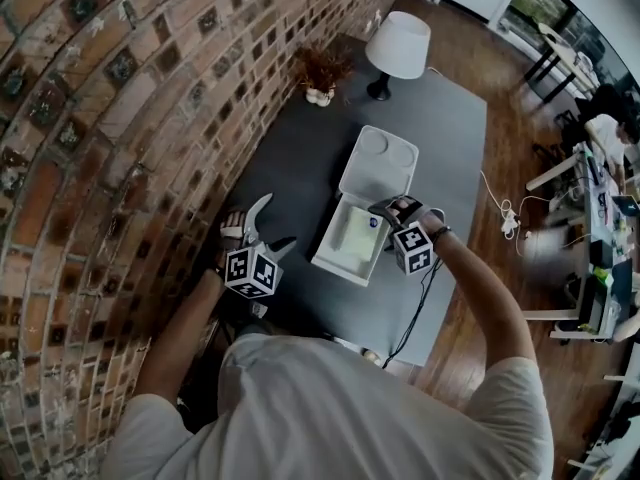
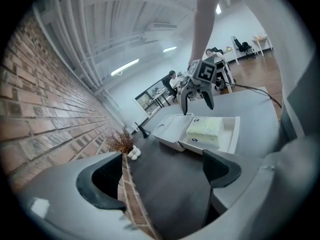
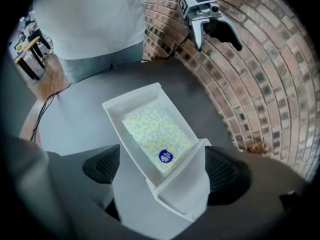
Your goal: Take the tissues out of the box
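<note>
Right gripper [image 3: 161, 170] released, empty, over open tissue box [image 3: 131, 98]; bare table [image 3: 75, 129] all round. Left gripper [image 2: 157, 176] released, empty, close to brick wall [image 2: 35, 94].

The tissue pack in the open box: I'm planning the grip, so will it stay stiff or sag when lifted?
Probably soft: the tissue pack looks like a thin-wrapped stack, so it may sag if pinched at one end. Being paper, likely light. It lies flat in the box, close to the walls, so it shouldn't roll or tip.

Dim, even indoor light; strong fisheye distortion, dark vignetted edges.
</note>
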A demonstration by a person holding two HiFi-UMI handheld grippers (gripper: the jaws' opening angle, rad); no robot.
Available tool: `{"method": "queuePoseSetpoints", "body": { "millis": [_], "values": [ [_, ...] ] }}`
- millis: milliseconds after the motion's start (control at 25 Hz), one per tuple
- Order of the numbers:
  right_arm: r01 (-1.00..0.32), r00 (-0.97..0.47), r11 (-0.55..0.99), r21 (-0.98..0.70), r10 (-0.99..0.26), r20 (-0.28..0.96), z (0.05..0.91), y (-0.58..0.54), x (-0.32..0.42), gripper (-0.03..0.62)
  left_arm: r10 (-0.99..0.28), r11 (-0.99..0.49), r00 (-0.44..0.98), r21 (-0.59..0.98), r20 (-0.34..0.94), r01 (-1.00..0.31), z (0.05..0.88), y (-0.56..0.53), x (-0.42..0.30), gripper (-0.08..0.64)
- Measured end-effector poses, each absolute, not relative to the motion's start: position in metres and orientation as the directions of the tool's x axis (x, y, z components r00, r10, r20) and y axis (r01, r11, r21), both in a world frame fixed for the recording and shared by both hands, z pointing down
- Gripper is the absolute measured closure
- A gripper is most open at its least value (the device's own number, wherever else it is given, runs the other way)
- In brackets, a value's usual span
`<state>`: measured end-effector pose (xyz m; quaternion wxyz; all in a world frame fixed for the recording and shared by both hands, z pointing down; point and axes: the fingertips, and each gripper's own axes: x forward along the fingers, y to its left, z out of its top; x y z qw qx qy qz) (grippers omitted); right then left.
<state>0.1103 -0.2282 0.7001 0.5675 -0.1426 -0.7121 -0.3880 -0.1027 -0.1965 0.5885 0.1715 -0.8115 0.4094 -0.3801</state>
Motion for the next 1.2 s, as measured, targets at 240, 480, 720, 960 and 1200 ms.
{"method": "queuePoseSetpoints", "body": {
  "millis": [240, 480, 720, 960, 1200],
  "values": [
    [0.74, -0.255, 0.586, 0.331, -0.211, 0.944, 0.714, -0.232, 0.096, 0.051, -0.75, -0.656, 0.441, -0.47, 0.493, -0.59, 0.588, -0.192, -0.094, 0.069],
    [0.844, -0.196, 0.472, 0.254, -0.17, 0.966, 0.73, -0.225, 0.088, 0.051, -0.754, -0.643, 0.471, -0.369, 0.458, -0.671, 0.571, -0.192, -0.089, 0.069],
    [0.92, -0.135, 0.349, 0.181, -0.151, 0.979, 0.743, -0.22, 0.076, 0.051, -0.753, -0.635, 0.496, -0.279, 0.433, -0.72, 0.567, -0.192, -0.085, 0.069],
    [0.962, -0.023, 0.265, 0.06, -0.139, 0.99, 0.763, -0.217, 0.079, 0.051, -0.754, -0.626, 0.483, -0.262, 0.445, -0.734, 0.572, -0.189, -0.091, 0.069],
    [0.966, 0.094, 0.252, -0.06, -0.123, 0.988, 0.777, -0.212, 0.093, 0.049, -0.756, -0.615, 0.484, -0.225, 0.441, -0.756, 0.575, -0.186, -0.093, 0.069]
  ]
}}
